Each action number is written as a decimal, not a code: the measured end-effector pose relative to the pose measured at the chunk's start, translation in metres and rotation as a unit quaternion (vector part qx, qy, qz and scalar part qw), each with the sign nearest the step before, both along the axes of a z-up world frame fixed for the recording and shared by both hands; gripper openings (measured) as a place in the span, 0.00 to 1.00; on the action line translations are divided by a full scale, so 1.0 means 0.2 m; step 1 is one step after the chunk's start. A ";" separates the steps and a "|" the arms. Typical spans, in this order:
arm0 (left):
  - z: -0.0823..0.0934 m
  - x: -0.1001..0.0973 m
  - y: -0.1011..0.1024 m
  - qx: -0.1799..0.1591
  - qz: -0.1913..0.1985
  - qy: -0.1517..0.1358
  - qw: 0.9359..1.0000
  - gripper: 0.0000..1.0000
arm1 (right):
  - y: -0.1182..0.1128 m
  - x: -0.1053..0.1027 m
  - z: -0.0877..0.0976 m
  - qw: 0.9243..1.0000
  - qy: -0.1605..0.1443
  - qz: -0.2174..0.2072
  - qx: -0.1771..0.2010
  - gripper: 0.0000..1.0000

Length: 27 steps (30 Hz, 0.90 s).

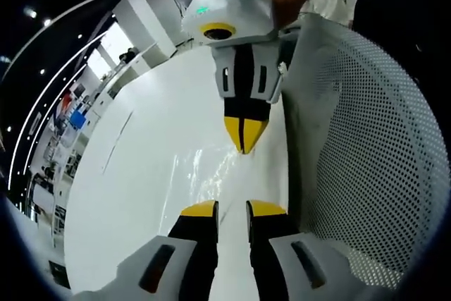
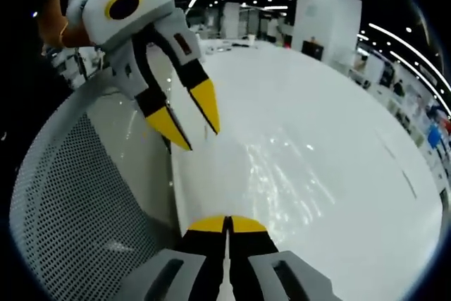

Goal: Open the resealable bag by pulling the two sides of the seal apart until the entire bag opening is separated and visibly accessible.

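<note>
1. On the white table (image 1: 141, 195) lies a clear plastic film, the resealable bag (image 1: 204, 174), showing mostly as glare. In the left gripper view it sits just past the gripper's own tips, toward 12 o'clock; in the right gripper view the same shimmer (image 2: 282, 174) lies up toward 1 o'clock from the tips.

2. The left gripper (image 1: 232, 208) has its yellow-tipped jaws parted by a narrow gap, with a pale strip running between them. Whether that strip is bag film pinched there or just table seen through the gap, I cannot tell.

3. The right gripper (image 2: 227, 222) has its jaws pressed together, tips meeting. A thin pale sliver shows between them lower down, but I cannot say if it is the bag's edge.

4. Each gripper faces the other across the bag, close together. A perforated white mesh surface (image 1: 373, 139) curves alongside the table, at 3 o'clock in the left gripper view.

5. My read: the work is at its start. The bag looks flat, with no gaping mouth visible, so the seal seems unopened. Gripping both lips and pulling them apart along the full opening remains.
</note>
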<state>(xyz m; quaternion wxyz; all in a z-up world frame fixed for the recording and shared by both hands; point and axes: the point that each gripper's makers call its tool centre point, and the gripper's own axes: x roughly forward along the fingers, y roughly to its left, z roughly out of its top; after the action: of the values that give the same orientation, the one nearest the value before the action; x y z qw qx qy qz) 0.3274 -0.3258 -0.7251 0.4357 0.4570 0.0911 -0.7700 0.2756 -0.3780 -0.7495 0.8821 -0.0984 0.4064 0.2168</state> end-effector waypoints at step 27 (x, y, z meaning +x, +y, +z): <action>0.12 -0.12 -0.10 -0.053 -0.014 -0.027 0.998 0.00 | 0.04 0.10 0.15 0.999 -0.036 0.004 -0.006 0.00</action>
<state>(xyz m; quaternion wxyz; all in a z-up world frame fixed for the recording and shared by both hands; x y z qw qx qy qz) 0.3036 -0.3466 -0.7018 0.4508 0.4550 0.0322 -0.7673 0.2962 -0.3705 -0.7186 0.8945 -0.1131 0.3757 0.2142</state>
